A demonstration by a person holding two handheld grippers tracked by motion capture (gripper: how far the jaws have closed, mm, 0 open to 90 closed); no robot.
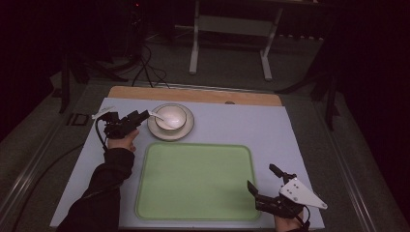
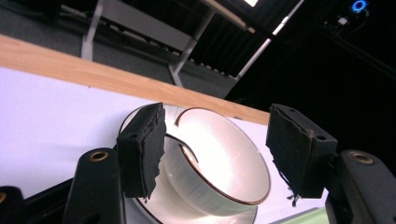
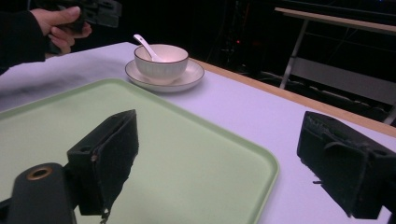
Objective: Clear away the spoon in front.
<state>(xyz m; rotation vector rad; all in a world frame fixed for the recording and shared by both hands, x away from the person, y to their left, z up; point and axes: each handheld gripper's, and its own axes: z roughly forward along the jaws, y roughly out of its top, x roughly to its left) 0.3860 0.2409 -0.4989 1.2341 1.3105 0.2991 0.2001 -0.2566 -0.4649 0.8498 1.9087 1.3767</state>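
A white bowl [image 1: 172, 117] with a dark rim sits on a matching saucer [image 1: 187, 129] at the back of the table, and a white spoon [image 1: 155, 115] rests in it with its handle pointing left. My left gripper [image 1: 140, 117] is open just left of the bowl. In the left gripper view the bowl [image 2: 224, 163] lies between the spread jaws of the left gripper [image 2: 217, 135], and the spoon handle [image 2: 183, 143] passes close to one jaw. My right gripper [image 1: 263, 178] is open and holds nothing, over the near right corner of the green tray [image 1: 193, 181].
The light green tray [image 3: 56, 126] is bare and takes up the middle front of the lilac table mat [image 1: 241, 125]. A wooden table edge [image 1: 193, 94] runs behind the saucer. Beyond it are dark floor, cables and a white stand [image 1: 229, 29].
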